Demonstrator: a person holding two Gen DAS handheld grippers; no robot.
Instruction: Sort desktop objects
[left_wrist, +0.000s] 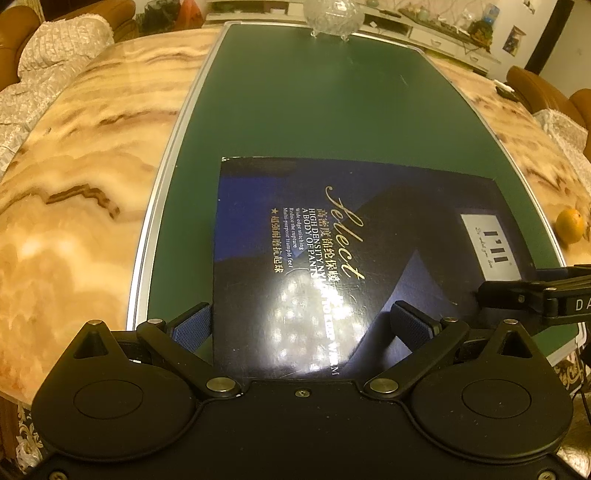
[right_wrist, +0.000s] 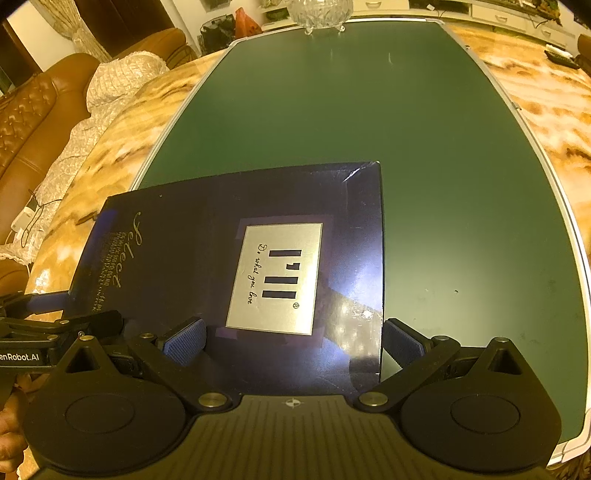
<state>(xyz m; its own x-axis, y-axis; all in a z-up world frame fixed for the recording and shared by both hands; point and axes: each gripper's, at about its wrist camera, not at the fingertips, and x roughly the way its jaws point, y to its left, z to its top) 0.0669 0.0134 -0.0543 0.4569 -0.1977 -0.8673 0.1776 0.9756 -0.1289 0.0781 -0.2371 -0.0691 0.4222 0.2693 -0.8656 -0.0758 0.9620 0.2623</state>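
A flat dark blue box (left_wrist: 351, 251) with gold "Select" lettering and a silver label lies on the green mat (left_wrist: 332, 110); it also shows in the right wrist view (right_wrist: 229, 266). My left gripper (left_wrist: 301, 321) is open, its blue pads spread over the box's near left part. My right gripper (right_wrist: 293, 339) is open over the box's near right part, with the right pad (right_wrist: 402, 341) just past the box's right edge. The right gripper also shows in the left wrist view (left_wrist: 517, 291), at the box's right side.
The green mat (right_wrist: 443, 147) has a silver rim and lies on a marbled orange table (left_wrist: 74, 184). A glass bowl (left_wrist: 332, 14) stands at the mat's far end. An orange (left_wrist: 569, 225) lies on the table at right. Sofas stand at left.
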